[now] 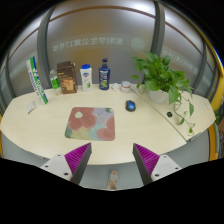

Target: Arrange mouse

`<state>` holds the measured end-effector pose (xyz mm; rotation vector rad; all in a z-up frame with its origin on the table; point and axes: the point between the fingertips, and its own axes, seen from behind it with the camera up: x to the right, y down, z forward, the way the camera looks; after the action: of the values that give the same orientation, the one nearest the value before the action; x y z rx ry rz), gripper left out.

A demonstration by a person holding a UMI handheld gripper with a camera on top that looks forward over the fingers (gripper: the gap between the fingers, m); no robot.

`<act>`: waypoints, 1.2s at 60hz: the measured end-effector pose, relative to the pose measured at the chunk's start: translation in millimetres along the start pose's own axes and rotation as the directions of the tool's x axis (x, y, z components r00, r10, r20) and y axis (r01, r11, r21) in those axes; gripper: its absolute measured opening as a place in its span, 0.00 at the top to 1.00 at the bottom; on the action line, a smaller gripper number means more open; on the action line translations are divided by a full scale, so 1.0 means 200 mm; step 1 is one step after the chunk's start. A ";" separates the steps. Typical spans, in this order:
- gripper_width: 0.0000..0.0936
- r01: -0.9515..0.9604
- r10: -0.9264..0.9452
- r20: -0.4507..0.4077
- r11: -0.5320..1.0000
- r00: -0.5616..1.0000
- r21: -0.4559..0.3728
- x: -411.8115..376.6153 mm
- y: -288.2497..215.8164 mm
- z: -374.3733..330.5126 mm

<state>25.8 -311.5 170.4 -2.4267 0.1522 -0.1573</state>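
Observation:
A dark blue mouse (pixel 130 105) lies on the cream table (pixel 40 128), to the right of a mouse pad (pixel 91 123) printed in pink and green. My gripper (pixel 112 158) is open and empty. It hangs over the table's near edge, well short of the pad and the mouse. Its two fingers (pixel 75 160) with magenta pads stand wide apart, with floor and a shoe showing between them.
A potted plant (pixel 162 75) in a white pot stands at the back right of the table. Bottles (pixel 104 75), a brown box (pixel 67 76) and a green tube (pixel 36 78) stand along the back left. A small white cup (pixel 126 86) sits near the plant.

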 end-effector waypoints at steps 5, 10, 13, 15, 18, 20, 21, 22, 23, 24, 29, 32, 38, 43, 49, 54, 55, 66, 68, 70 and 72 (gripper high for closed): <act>0.09 -0.021 0.021 0.004 1.000 1.000 0.018 0.15 -0.03 0.23; 0.09 -0.025 0.024 0.011 0.998 1.000 0.061 0.27 -0.12 0.47; 0.09 -0.018 0.017 0.008 0.995 1.000 0.100 0.34 -0.21 0.62; 0.09 -0.012 0.012 0.004 0.992 1.000 0.129 0.38 -0.27 0.73; 0.09 -0.009 0.008 0.003 0.989 1.000 0.150 0.44 -0.34 0.89; 0.09 -0.016 0.015 0.006 0.987 1.000 0.162 0.46 -0.39 0.99; 0.09 -0.020 0.019 0.011 0.986 1.000 0.167 0.47 -0.41 1.04; 0.09 -0.024 0.021 0.018 0.986 1.000 0.168 0.47 -0.43 1.08; 0.09 -0.026 0.022 0.026 0.986 0.999 0.167 0.48 -0.45 1.13; 0.09 -0.028 0.023 0.032 0.986 0.999 0.166 0.48 -0.46 1.18; 0.09 -0.028 0.022 0.039 0.985 0.999 0.170 0.51 -0.55 1.39; 0.09 -0.020 0.014 0.034 0.984 0.999 0.178 0.53 -0.61 1.51; 0.12 -0.024 0.017 0.037 0.984 0.999 0.179 0.54 -0.67 1.68; 0.23 -0.028 0.022 0.040 0.987 0.999 0.158 0.55 -0.67 1.79; 0.39 -0.039 0.033 0.042 0.986 0.999 0.162 0.54 -0.68 1.83; 0.48 -0.027 0.020 0.042 0.985 0.999 0.173 0.55 -0.68 1.84; 0.49 -0.020 0.014 0.039 0.985 0.999 0.174 0.55 -0.68 1.84; 0.59 0.007 -0.007 0.000 0.987 1.000 0.163 0.56 -0.67 1.78; 0.59 -0.002 0.003 -0.007 0.984 1.000 0.176 0.57 -0.68 1.73; 0.59 0.005 -0.001 -0.018 0.982 1.000 0.189 0.58 -0.70 1.66; 0.59 -0.006 0.014 -0.032 0.975 0.999 0.220 0.58 -0.74 1.57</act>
<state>198.9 -18.2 38.6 -2.2030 0.1538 -0.1997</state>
